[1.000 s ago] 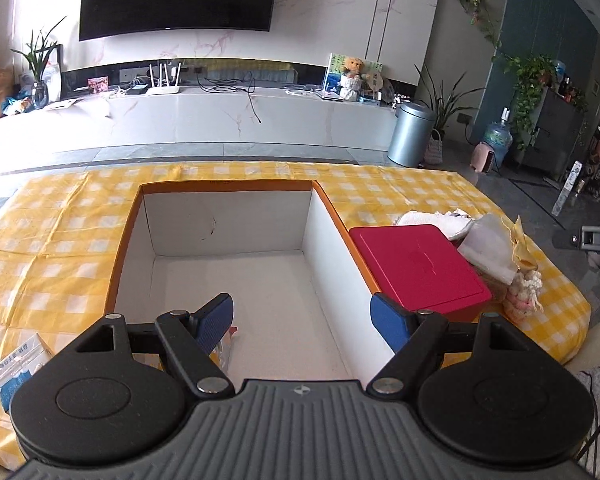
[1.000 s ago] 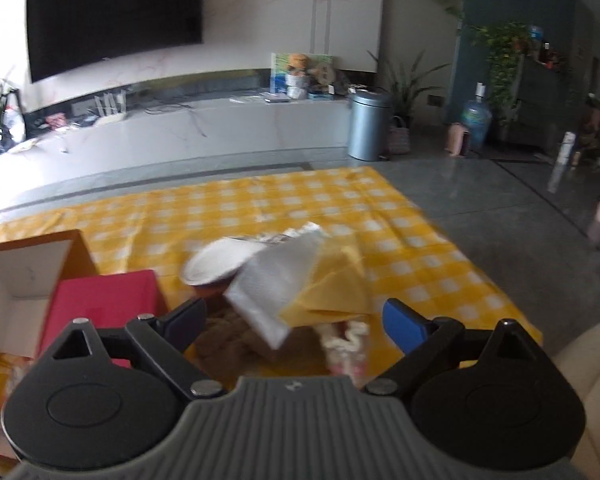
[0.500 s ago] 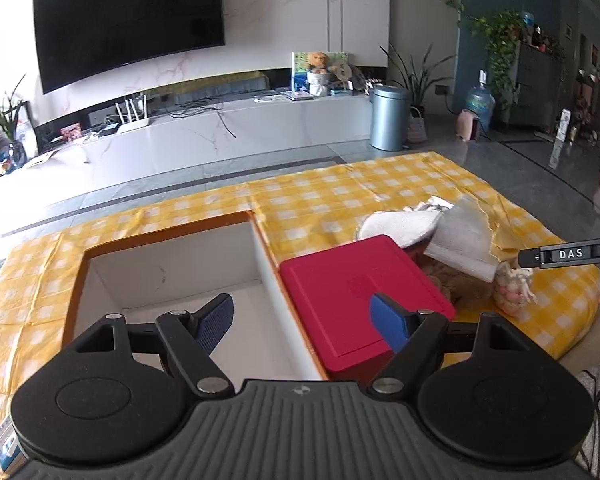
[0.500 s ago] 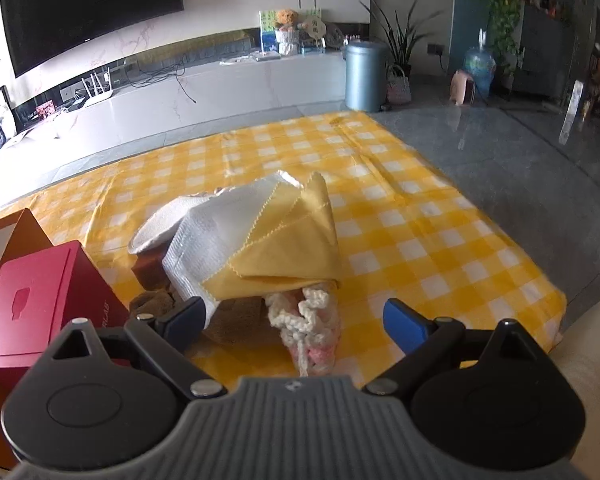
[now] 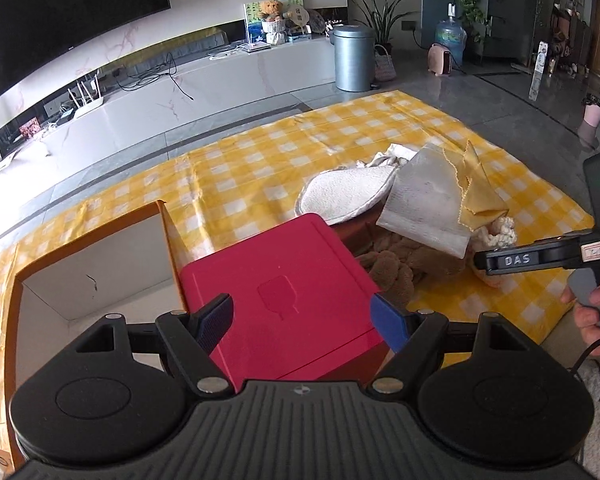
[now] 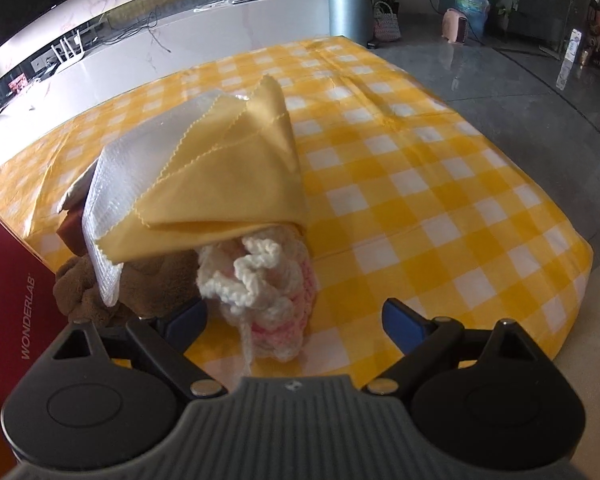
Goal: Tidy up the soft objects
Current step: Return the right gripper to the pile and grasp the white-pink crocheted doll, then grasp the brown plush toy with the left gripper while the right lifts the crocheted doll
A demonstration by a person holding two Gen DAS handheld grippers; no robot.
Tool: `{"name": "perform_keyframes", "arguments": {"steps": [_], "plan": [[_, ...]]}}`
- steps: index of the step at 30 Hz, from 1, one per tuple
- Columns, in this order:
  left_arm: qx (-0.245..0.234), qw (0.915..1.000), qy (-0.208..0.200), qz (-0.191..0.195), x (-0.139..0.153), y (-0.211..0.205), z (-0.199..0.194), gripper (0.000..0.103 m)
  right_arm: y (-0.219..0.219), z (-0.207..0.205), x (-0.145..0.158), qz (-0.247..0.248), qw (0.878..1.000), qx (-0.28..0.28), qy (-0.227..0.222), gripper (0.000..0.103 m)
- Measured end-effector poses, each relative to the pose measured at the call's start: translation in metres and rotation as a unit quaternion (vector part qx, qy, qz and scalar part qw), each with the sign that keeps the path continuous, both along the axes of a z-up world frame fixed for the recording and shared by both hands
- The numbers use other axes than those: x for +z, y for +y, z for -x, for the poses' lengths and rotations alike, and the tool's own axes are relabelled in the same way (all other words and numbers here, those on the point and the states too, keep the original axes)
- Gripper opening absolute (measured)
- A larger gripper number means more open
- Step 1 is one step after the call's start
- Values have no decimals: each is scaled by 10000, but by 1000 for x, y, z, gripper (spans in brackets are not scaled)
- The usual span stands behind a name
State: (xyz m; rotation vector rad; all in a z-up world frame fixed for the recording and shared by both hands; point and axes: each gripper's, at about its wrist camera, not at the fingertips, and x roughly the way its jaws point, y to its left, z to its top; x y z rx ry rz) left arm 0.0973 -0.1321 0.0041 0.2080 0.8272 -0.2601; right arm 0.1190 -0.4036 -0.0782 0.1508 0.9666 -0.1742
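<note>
Both views are bright with daylight. In the left wrist view, the grey floor [image 5: 496, 92] shows pale glare. The right wrist view is softer, a little hazy at the top. The fisheye lens bends the white cabinet [image 5: 204, 80] strongly. The checked cloth [image 6: 440, 184] stays sharp, with soft shadows only.

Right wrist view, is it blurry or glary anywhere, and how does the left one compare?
Right wrist view: sharp on the yellow cloth, window glare on the floor, edges bowed by the fisheye. Left wrist view: evenly lit, sharp on the red box, TV wall bent.
</note>
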Motion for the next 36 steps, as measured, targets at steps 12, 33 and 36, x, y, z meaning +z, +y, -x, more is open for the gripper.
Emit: {"name": "perform_keyframes", "arguments": {"steps": [12, 33, 36], "plan": [[-27, 9997, -198, -146, -4, -18, 1, 92, 3, -11, -10, 116, 9996, -108, 236, 75], [-1207, 9864, 389, -1042, -27, -67, -32, 92, 0, 0, -3, -187, 9998, 16, 54, 28], [-1344, 9827, 532, -1161, -26, -76, -41, 92, 1, -1, -3, -174, 9998, 41, 60, 28]]}}
